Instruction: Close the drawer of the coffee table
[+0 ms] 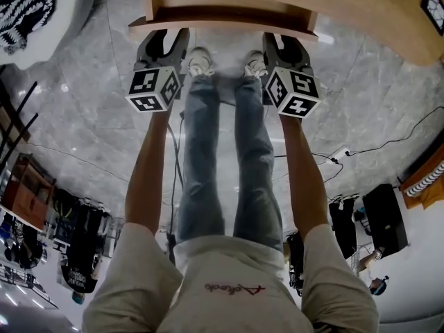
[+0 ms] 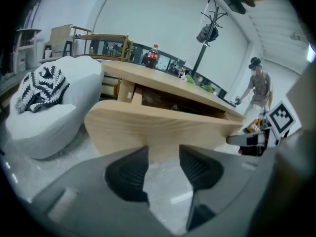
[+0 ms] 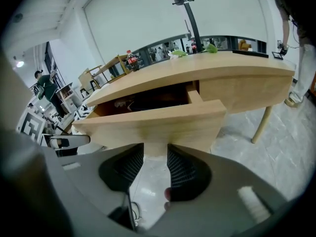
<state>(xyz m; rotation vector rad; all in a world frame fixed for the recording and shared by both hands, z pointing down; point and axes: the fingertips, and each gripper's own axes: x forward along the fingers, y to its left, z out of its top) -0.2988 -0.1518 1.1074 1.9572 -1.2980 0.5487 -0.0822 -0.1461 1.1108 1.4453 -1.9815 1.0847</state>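
One coffee table [image 1: 361, 19] with one drawer [image 1: 222, 12], which stands pulled out toward the person. There are two grippers, the left gripper [image 1: 168, 39] and the right gripper [image 1: 282, 40], one near each end of the drawer front. Each claw is released, jaws apart and nothing between the pads. Only the head view shows two shoes [image 1: 201, 62] on the floor below the drawer. Only the left gripper view shows one white seat [image 2: 49, 107]. Only the right gripper view shows one table leg [image 3: 260, 125] and the drawer's dark interior. Both gripper views show one bottle [image 2: 151, 57] at the tabletop's far side.
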